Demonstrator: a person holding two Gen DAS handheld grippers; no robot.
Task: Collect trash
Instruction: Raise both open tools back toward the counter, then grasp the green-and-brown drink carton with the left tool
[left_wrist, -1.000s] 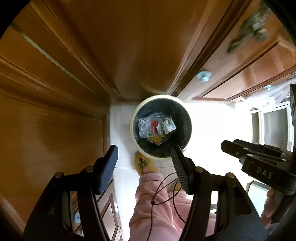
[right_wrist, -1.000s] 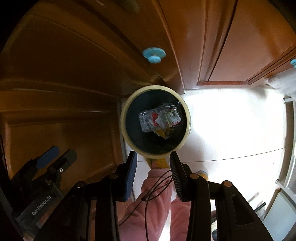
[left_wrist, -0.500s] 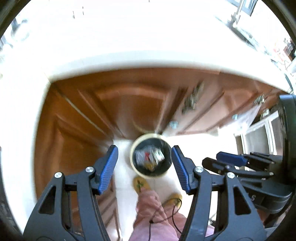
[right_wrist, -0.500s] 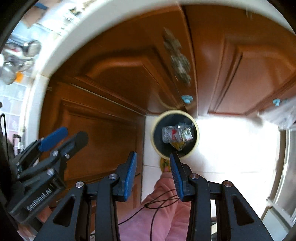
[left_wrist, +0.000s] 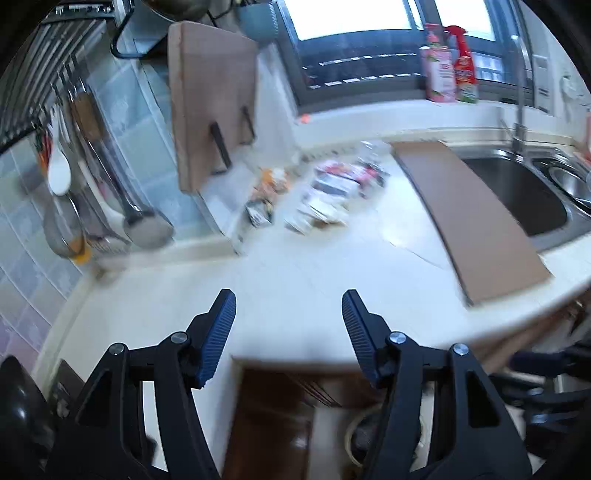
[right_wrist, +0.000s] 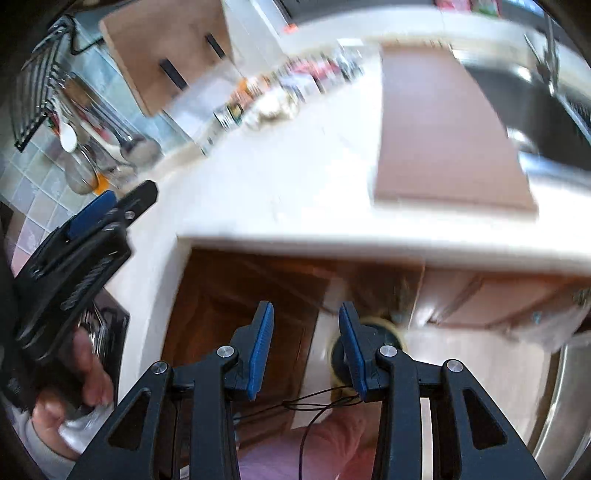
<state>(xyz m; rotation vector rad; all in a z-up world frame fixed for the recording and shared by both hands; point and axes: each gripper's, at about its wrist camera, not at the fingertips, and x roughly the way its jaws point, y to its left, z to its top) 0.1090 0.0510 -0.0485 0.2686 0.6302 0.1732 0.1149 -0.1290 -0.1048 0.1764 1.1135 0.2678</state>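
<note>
A heap of crumpled wrappers and packets lies on the white countertop near the back wall; it shows blurred as the wrappers in the right wrist view. My left gripper hangs open and empty above the counter's front part, well short of the heap. My right gripper is open and empty too, out in front of the counter edge, pointing down. Below it the round cream-rimmed trash bin stands on the floor, partly behind one finger. The left gripper also shows at the left of that view.
A brown board lies beside the steel sink on the right. A cutting board leans at the back left beside hanging utensils. Spray bottles stand on the sill. Wooden cabinet doors sit under the counter.
Both grippers have risen from just above the floor bin to countertop height. The left one has tipped up, so the counter and trash heap have come into view. Both stay open and empty.
</note>
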